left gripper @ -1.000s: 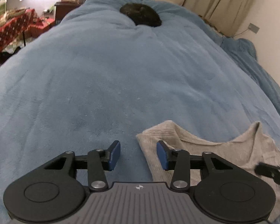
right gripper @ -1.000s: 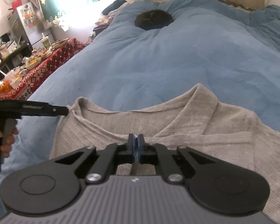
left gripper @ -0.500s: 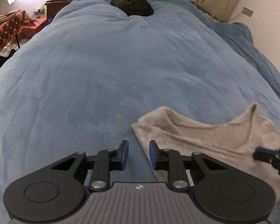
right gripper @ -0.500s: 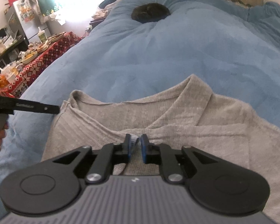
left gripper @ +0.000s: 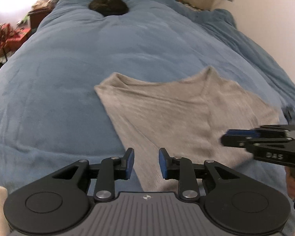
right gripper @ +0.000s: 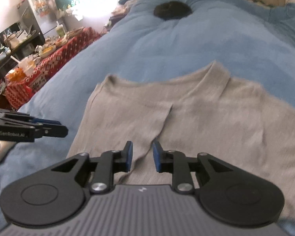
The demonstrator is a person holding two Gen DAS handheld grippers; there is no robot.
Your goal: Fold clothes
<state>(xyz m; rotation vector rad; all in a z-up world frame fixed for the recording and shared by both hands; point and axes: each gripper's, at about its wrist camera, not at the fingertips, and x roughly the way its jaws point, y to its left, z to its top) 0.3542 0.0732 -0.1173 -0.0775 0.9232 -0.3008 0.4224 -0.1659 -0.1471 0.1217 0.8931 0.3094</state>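
Sweater (right gripper: 186, 122), grey, partly folded on bed (left gripper: 68, 68); left hand-held gripper (left gripper: 145, 163) and right hand-held gripper (right gripper: 141, 156) both released (nothing held). Next: regrasp near hem.

The right gripper (right gripper: 140, 155), clamped shut a second ago on the grey ribbed knit top (right gripper: 196, 122), now stands parted above a centre fold. The left gripper (left gripper: 145, 162) has widened slightly again and pulled back, the top's corner now at its 12 o'clock.
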